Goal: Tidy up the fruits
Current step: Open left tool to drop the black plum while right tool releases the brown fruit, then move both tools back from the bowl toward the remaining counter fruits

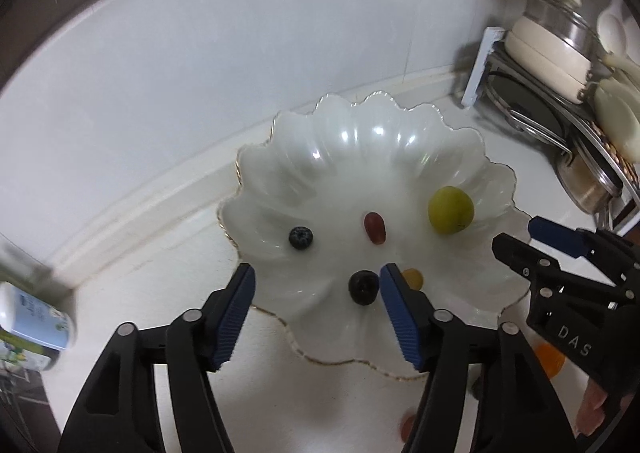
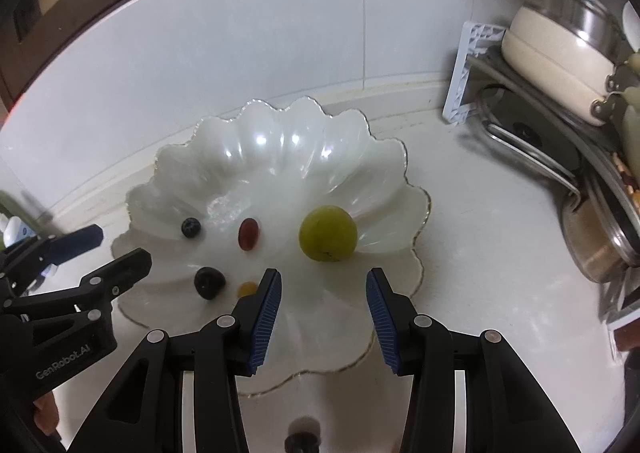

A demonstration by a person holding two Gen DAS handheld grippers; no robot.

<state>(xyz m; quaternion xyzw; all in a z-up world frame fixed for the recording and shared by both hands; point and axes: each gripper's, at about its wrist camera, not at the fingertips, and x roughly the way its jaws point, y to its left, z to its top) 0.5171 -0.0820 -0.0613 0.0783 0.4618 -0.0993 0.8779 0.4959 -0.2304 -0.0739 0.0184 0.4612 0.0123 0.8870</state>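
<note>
Both grippers, left (image 1: 318,277) and right (image 2: 324,285), gape empty over the dish (image 1: 400,125) holding five fruits; orange fruit (image 1: 552,361) at four o'clock waits outside.

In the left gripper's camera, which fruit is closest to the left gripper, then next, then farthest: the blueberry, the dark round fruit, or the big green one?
From the left gripper:
1. Dark round fruit, between its fingertips.
2. Blueberry, ahead, left on the dish.
3. Green fruit, far right.
</note>
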